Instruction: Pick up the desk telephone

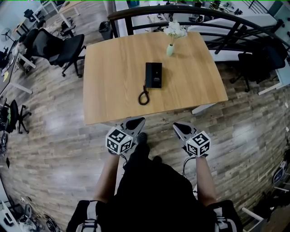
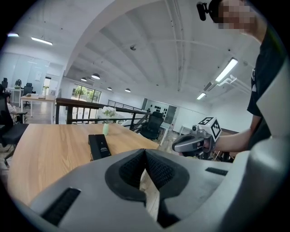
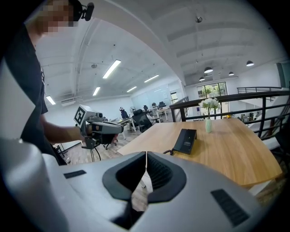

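Observation:
A black desk telephone (image 1: 153, 74) lies flat near the middle of the wooden table (image 1: 113, 90), its coiled cord (image 1: 144, 96) looping toward the near edge. The left gripper view shows the telephone (image 2: 99, 146) ahead on the left, the right gripper view shows the phone (image 3: 186, 141) ahead on the right. My left gripper (image 1: 137, 122) hangs just short of the table's near edge, jaws shut and empty. My right gripper (image 1: 180, 127) is level with it to the right, over the floor, also shut on nothing. Both point toward the table.
A small green vase with white flowers (image 1: 171, 45) stands at the table's far edge behind the phone. Black office chairs (image 1: 56, 47) sit to the left, a dark railing (image 1: 204, 11) curves behind, and another chair (image 1: 253, 65) stands at the right. Wood floor surrounds the table.

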